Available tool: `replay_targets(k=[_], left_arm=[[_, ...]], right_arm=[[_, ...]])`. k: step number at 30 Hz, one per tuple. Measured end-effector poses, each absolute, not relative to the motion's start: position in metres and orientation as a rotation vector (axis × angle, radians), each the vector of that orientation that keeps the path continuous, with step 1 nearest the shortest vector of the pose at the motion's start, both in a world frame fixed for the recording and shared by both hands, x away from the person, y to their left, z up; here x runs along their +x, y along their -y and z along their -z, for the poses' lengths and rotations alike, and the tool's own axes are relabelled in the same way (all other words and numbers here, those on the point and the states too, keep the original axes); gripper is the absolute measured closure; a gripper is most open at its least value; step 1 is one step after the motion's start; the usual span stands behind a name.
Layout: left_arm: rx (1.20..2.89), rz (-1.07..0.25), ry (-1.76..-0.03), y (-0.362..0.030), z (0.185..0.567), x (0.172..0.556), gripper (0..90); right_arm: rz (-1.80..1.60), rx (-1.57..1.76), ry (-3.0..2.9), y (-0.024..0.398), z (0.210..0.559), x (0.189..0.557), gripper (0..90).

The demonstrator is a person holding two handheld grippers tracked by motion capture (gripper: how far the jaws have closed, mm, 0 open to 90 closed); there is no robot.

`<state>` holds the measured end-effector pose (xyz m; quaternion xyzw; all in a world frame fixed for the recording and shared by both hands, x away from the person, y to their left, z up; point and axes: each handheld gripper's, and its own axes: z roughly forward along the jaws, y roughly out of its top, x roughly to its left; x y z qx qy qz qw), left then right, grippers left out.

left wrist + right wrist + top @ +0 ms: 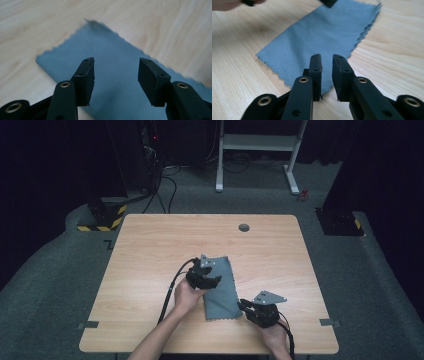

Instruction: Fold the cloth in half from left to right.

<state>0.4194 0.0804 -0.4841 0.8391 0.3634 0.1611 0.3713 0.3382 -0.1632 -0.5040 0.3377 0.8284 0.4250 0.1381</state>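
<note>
Seen from above, a person's two bare forearms reach in from the near edge of a light wooden table [150, 235] with rounded corners. The left forearm angles up and to the right, wrist bent, so the left gripper [211, 281], black with a grey three-cornered plate on top, sits over the left edge of a grey-blue rectangular cloth with zigzag-cut edges [223, 292]. The right hand [274, 336] comes up near the table's near edge, towards its right corner, and holds the right gripper [243, 305] pointing left at the cloth's near right corner.

The cloth lies flat, a little nearer than the middle of the table, its long sides running from the near edge towards the far edge.

In the left gripper view, the two black jaws stand well apart above the cloth [112, 50]. Nothing is between them, and their pads press on nothing.

In the right gripper view, the jaws stand close together with a narrow gap showing between the pads. They sit over the cloth's [317, 32] jagged corner edge; the pads are not pressing on the fabric.
</note>
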Motion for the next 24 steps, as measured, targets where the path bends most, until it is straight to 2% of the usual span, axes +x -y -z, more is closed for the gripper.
replay_targets(k=[8,14,18,24], left_arm=[[2.180,-0.403,-0.889,-0.091,0.504,0.369,47.3],[2.234,-0.541,-0.928,-0.096,0.515,0.349,48.8],[2.216,-0.522,-0.969,-0.102,0.513,0.342,48.7],[2.173,-0.434,-0.961,-0.103,0.511,0.329,48.1]], right_arm=[[-1.166,0.934,-2.461,0.146,0.515,0.346,82.1],[-1.083,0.961,-2.463,0.146,0.522,0.349,81.3],[-1.039,0.996,-2.439,0.147,0.519,0.347,77.9],[-1.076,1.008,-2.455,0.147,0.520,0.343,67.0]])
